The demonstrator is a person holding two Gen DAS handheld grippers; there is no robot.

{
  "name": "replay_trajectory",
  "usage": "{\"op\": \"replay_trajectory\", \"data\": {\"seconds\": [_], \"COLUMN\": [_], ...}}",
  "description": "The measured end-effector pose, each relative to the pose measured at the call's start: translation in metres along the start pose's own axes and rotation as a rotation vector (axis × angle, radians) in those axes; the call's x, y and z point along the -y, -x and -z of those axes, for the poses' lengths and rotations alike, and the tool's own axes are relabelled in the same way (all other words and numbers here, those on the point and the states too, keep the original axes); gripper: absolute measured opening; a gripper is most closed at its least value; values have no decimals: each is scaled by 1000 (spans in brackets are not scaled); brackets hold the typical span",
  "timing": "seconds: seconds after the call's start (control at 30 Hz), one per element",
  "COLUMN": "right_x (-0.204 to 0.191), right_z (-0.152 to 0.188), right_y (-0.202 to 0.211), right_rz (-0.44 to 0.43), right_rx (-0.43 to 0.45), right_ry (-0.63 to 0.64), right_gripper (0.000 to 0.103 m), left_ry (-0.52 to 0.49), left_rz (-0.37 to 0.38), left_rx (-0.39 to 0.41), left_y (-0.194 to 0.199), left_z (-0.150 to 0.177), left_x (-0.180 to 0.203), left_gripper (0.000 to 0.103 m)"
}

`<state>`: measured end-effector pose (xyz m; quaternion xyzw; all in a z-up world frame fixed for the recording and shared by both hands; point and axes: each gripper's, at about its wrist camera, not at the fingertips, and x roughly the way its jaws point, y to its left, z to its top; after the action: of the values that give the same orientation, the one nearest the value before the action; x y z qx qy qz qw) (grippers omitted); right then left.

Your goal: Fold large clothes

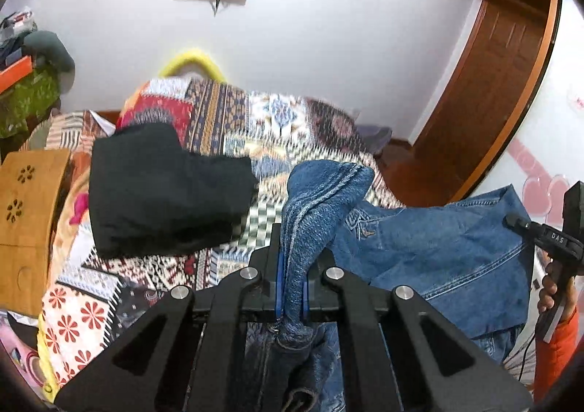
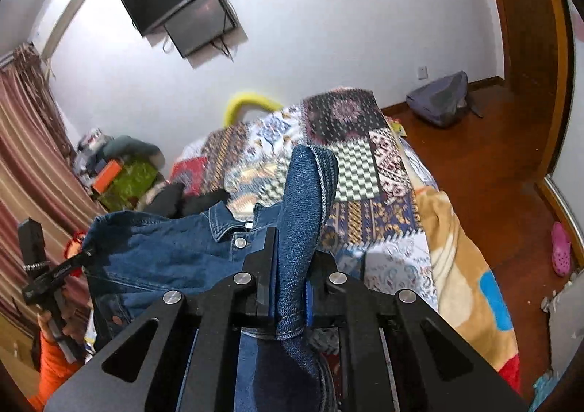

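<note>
Both grippers are clamping denim, held up side by side.

The left gripper (image 1: 291, 266) is pinching a fold of the denim jacket (image 1: 438, 244) between its closed fingers, pointing forward and downward. The right gripper (image 2: 290, 266) is doing the same with another fold, its jaws closed on the cloth. Each hand is gripping its handle: the right hand (image 1: 554, 288) is showing at the left camera's edge, the left hand (image 2: 54, 330) at the right camera's, both in orange sleeves.

One legible mark — "DAS" in white letters — on the right gripper's black body (image 1: 556, 238)
</note>
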<state>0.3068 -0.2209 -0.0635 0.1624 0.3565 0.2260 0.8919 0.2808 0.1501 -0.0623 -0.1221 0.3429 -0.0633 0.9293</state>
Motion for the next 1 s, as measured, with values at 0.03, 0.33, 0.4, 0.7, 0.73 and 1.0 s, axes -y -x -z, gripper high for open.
{"op": "replay_trajectory", "data": {"seconds": [0.03, 0.33, 0.4, 0.7, 0.73, 1.0], "right_x": [0, -4, 0, 36, 42, 103], "right_z": [-5, -43, -49, -41, -39, -8], "right_y": [-1, -42, -58, -152, -160, -210], "right_rz": [2, 11, 15, 110, 126, 242], "right_rx": [6, -9, -27, -147, -159, -314], "right_ry": [-1, 26, 22, 9, 2, -66], "right_gripper": [10, 10, 10, 10, 10, 10], "left_ry": [-2, 7, 13, 38, 52, 117], "left_rz": [4, -25, -36, -142, -158, -162], "left_rx": [15, 26, 11, -79, -100, -146], "left_y": [4, -17, -32, -114, -127, -166], "left_z": [-5, -30, -33, -24, -21, -2], "left_x": [1, -7, -12, -54, -64, -109], "left_gripper": [6, 6, 6, 6, 6, 12]}}
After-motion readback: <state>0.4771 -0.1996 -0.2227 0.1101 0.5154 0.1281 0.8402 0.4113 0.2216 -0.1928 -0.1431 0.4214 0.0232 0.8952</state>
